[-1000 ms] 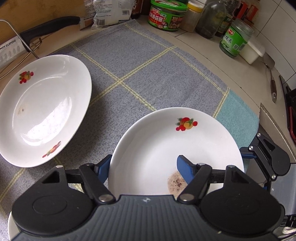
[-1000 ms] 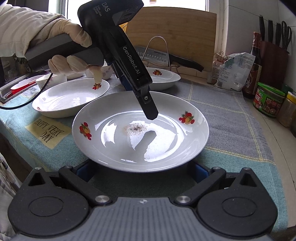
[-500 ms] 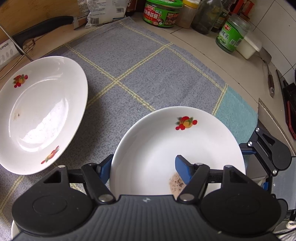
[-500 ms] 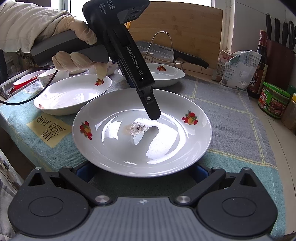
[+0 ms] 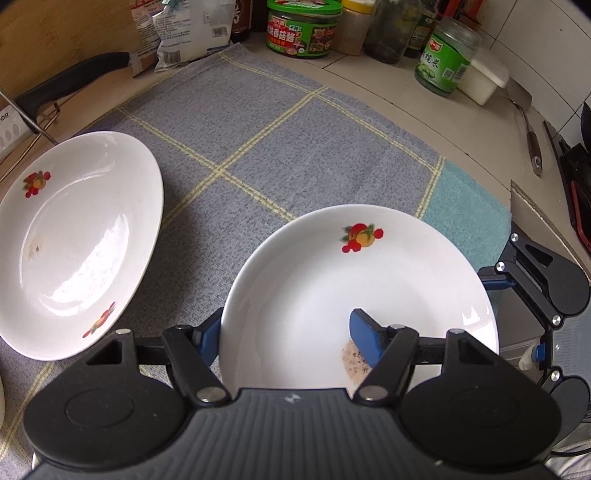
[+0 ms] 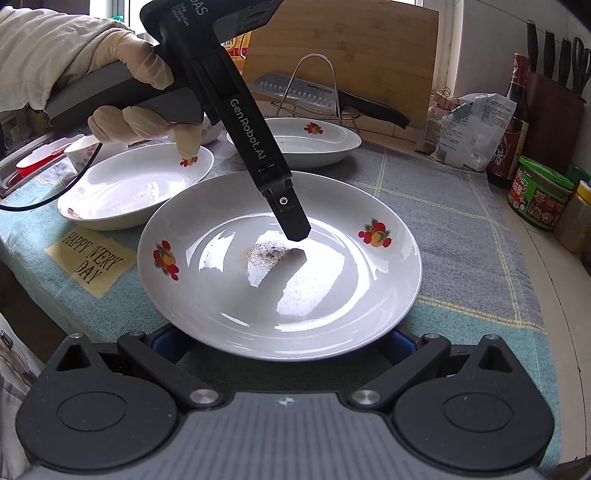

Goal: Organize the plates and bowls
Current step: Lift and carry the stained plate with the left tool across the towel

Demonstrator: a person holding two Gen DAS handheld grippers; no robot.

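A white plate [image 5: 369,295] with fruit prints and a patch of food residue sits on the checked cloth, also seen in the right wrist view [image 6: 332,288]. My left gripper [image 5: 286,321] is shut on its rim, one blue pad in the well and the other outside the edge. In the right wrist view its inner finger [image 6: 291,218] comes down onto the plate by the residue, held by a gloved hand [image 6: 140,122]. My right gripper [image 6: 282,345] stands open at the near rim, which hides its fingertips. Two more plates lie apart, one behind [image 6: 295,140] and one at the left [image 6: 136,184].
A knife [image 6: 325,96] rests on a wire rack before a wooden board [image 6: 351,48]. Jars [image 5: 303,29], a sauce bottle [image 6: 513,110] and a bag [image 6: 469,129] line the back and right side. A small bowl [image 6: 81,151] stands far left. The cloth ends at the counter's front edge.
The left gripper's jaws have narrowed slightly on the plate's rim. In the right wrist view the plate looks a little larger and nearer. The right gripper has not moved.
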